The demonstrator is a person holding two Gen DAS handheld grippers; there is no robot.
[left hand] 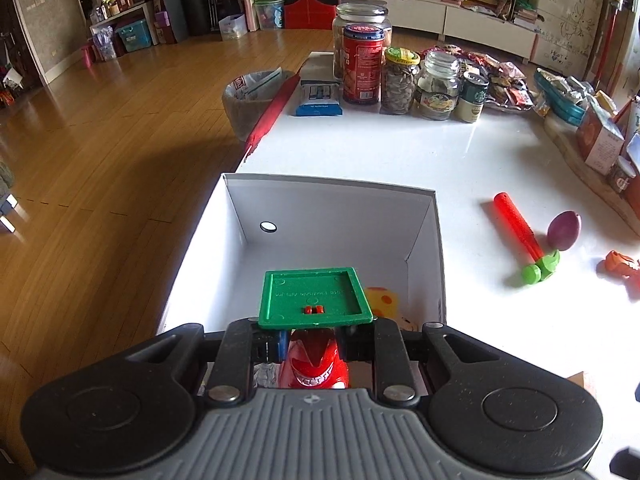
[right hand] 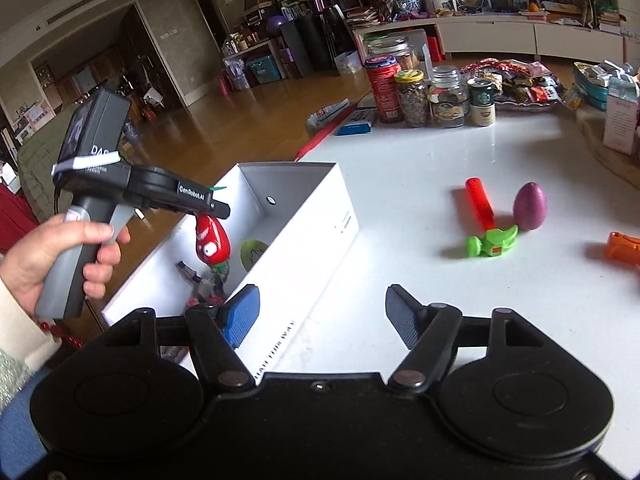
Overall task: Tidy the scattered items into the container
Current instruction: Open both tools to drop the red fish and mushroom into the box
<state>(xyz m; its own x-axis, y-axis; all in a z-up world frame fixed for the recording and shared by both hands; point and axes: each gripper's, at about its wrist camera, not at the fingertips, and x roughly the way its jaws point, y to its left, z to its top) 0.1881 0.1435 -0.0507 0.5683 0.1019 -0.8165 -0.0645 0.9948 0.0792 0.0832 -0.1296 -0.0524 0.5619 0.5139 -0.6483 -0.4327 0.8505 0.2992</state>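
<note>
While my left gripper clamps the red toy above the white box, my right gripper gapes beside it.

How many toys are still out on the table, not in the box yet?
3. A red-handled toy hammer lies right of the white box; a purple egg stands beside its green head; an orange toy sits at the right edge, partly cut off. More may lie out of frame.

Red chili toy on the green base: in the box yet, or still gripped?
Gripped. The left gripper is shut on the red chili toy, which hangs green base up over the open white box.
</note>
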